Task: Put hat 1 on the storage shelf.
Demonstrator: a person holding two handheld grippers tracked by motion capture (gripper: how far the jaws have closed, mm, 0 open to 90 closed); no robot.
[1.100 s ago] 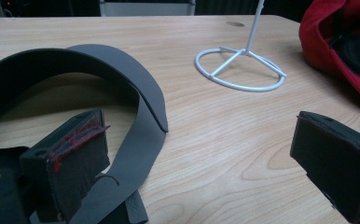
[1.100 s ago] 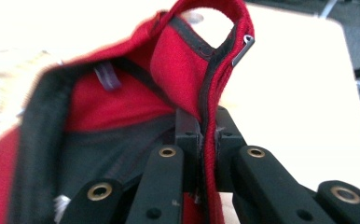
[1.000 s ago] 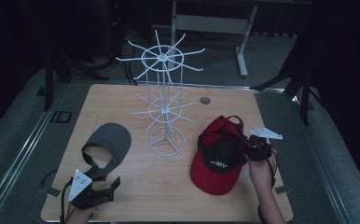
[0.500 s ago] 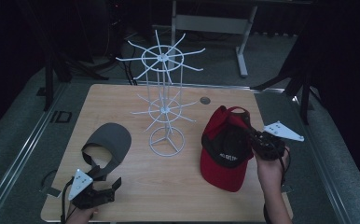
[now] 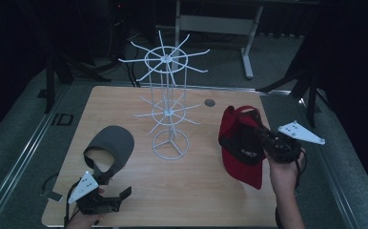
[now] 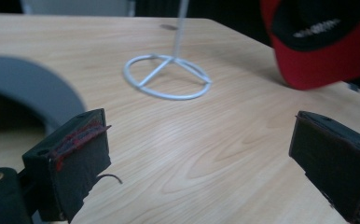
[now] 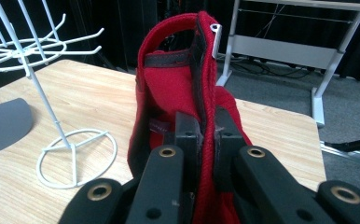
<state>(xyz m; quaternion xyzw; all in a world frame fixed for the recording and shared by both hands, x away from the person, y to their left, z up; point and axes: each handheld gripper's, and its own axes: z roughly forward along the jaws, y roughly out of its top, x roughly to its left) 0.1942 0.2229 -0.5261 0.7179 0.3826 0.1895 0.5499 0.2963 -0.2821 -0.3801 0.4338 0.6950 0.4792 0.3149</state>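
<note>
A red cap [image 5: 241, 140] with a black inside hangs off the table at the right, brim down, pinched at its rear edge by my right gripper [image 5: 268, 141]. In the right gripper view the jaws are shut on the cap's red fabric [image 7: 178, 93], with the back strap and metal buckle [image 7: 215, 33] standing above them. A grey cap [image 5: 109, 145] lies on the table at the left. My left gripper [image 5: 117, 195] rests near the table's front left edge, open with nothing between its fingers [image 6: 71, 154]. A white wire rack [image 5: 168, 102] stands mid-table.
The rack's ring base [image 6: 169, 77] sits ahead of the left gripper, with its hooks [image 7: 33, 44] spreading out at two levels. A small round hole [image 5: 209, 102] marks the wooden table [image 5: 187, 191] behind. A metal desk frame [image 5: 220, 24] stands beyond the far edge.
The right gripper has lifted the red cap off the table and drawn it to the right, so the cap now hangs brim down. The left gripper has stayed put.
</note>
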